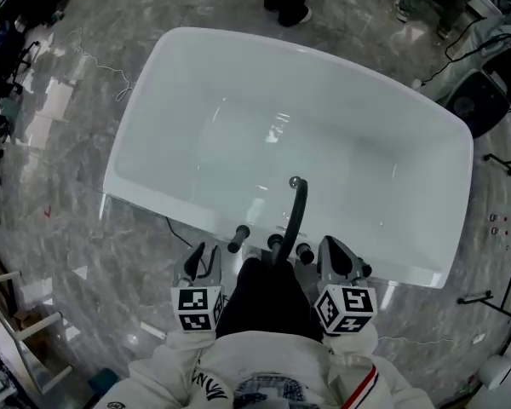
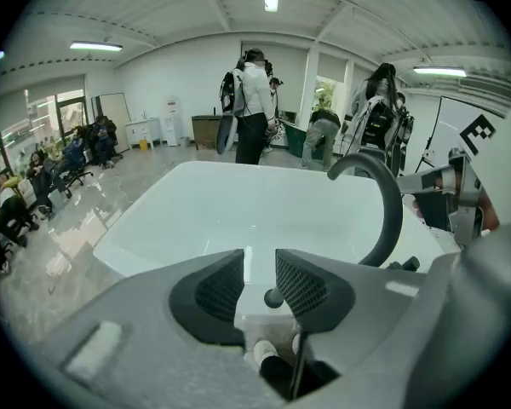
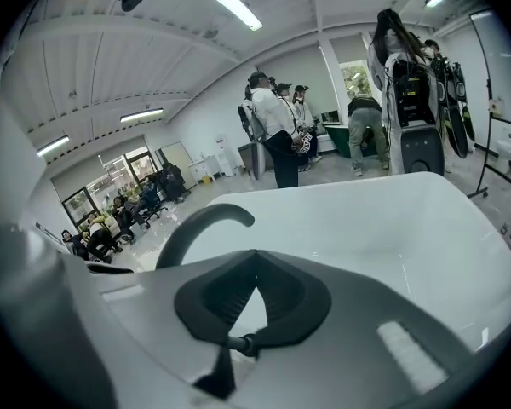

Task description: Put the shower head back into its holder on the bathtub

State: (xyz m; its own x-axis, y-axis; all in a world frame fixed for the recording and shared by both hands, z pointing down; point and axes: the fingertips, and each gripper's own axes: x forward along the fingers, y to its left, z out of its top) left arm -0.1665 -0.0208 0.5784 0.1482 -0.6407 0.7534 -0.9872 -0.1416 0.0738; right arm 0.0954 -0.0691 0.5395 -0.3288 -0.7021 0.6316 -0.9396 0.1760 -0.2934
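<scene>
Grey marble floor (image 1: 68,186) surrounds a white bathtub (image 1: 145,143), black curved spout (image 1: 298,211) at its six-o'clock rim. Fingers of the left gripper (image 1: 203,256) stand apart, empty; those of the right gripper (image 1: 339,254) meet.

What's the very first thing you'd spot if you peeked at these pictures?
The big, glossy white bathtub fills the middle of the head view, standing on a shiny grey marbled floor. A black curved spout arches over its near rim. Just below that rim the left gripper and right gripper poke in, each carrying a black-and-white marker cube.
</scene>
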